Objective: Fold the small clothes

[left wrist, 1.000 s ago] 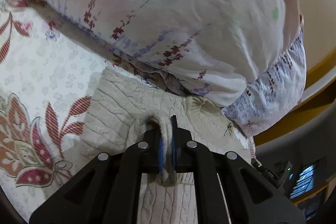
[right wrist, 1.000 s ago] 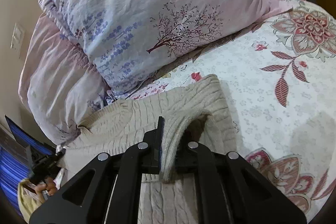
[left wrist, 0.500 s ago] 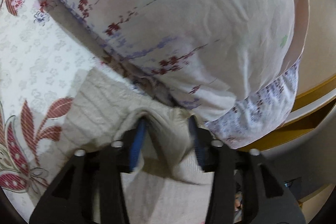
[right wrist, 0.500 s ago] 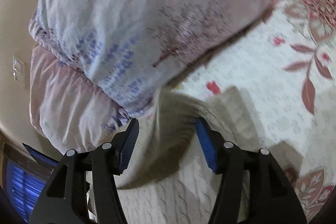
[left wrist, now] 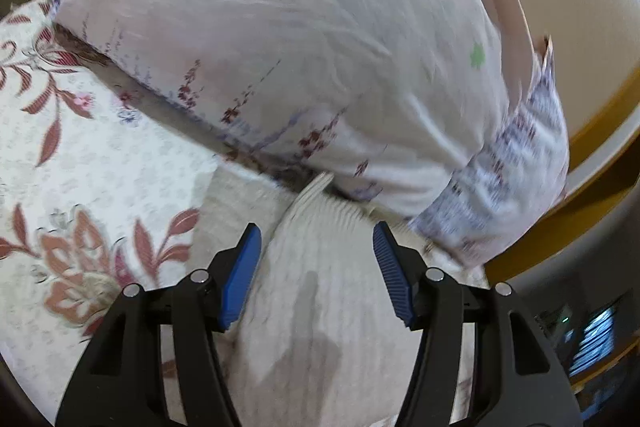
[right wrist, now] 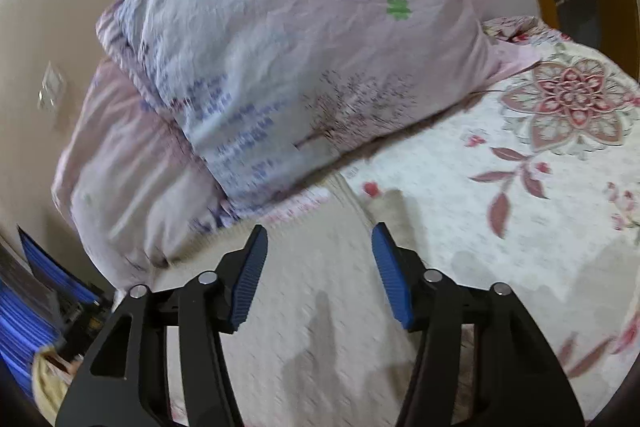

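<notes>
Grippers are letting go of the knit sweater (left wrist: 320, 287).
Left gripper (left wrist: 317, 269) has just been opening, right gripper (right wrist: 319, 267) closing slightly; both jaws are standing apart, pinching nothing.

The right gripper (right wrist: 318, 247) hangs over the beige knit (right wrist: 320, 291), its jaws apart after a slight closing, blue pads (right wrist: 248, 279) clear of the cloth. The knit lies flat on the floral bedspread (right wrist: 500, 227), its far edge just below the patterned pillow (right wrist: 300, 47). A pink pillow (right wrist: 132, 179) sits left of that one.
</notes>
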`<state>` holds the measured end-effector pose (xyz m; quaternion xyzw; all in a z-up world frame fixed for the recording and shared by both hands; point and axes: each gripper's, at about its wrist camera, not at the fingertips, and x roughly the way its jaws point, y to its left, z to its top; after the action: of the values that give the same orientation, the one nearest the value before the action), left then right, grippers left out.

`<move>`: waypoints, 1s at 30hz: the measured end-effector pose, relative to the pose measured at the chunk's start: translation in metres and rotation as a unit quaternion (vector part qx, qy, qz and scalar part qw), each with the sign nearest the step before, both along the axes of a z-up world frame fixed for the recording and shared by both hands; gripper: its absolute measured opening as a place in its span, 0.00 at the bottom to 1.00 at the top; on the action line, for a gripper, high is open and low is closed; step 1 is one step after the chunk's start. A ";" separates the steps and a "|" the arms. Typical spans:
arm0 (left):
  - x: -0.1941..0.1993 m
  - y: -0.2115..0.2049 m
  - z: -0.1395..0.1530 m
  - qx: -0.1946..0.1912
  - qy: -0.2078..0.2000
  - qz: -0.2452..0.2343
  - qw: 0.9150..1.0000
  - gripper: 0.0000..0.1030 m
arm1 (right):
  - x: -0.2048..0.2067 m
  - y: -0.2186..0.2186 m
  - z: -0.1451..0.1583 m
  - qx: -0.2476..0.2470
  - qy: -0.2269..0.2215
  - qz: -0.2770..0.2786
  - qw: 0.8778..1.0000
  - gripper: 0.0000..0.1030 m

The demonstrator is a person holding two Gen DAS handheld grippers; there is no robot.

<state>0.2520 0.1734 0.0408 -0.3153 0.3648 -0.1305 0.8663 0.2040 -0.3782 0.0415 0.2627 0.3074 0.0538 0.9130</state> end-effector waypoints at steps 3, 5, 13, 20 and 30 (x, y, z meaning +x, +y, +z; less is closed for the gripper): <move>-0.009 -0.007 -0.004 0.025 0.006 -0.013 1.000 0.51 | -0.007 0.001 -0.010 -0.028 0.017 0.001 0.999 0.45; -0.015 -0.010 -0.008 0.038 0.009 -0.017 0.999 0.50 | -0.013 -0.001 -0.018 -0.040 0.029 0.000 0.999 0.42; -0.027 -0.020 -0.030 0.076 0.039 -0.033 0.996 0.41 | -0.021 0.008 -0.047 -0.083 0.082 0.017 0.993 0.22; -0.033 -0.018 -0.034 0.091 0.045 -0.033 0.994 0.06 | -0.030 0.010 -0.035 -0.086 0.067 0.014 0.994 0.12; -0.049 -0.006 -0.025 0.073 0.040 -0.041 0.996 0.05 | -0.049 0.009 -0.022 -0.077 0.051 0.015 0.996 0.09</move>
<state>0.2026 0.1669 0.0155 -0.2407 0.4204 -0.1265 0.8657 0.1551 -0.3691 0.0196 0.1898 0.3605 0.0300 0.9128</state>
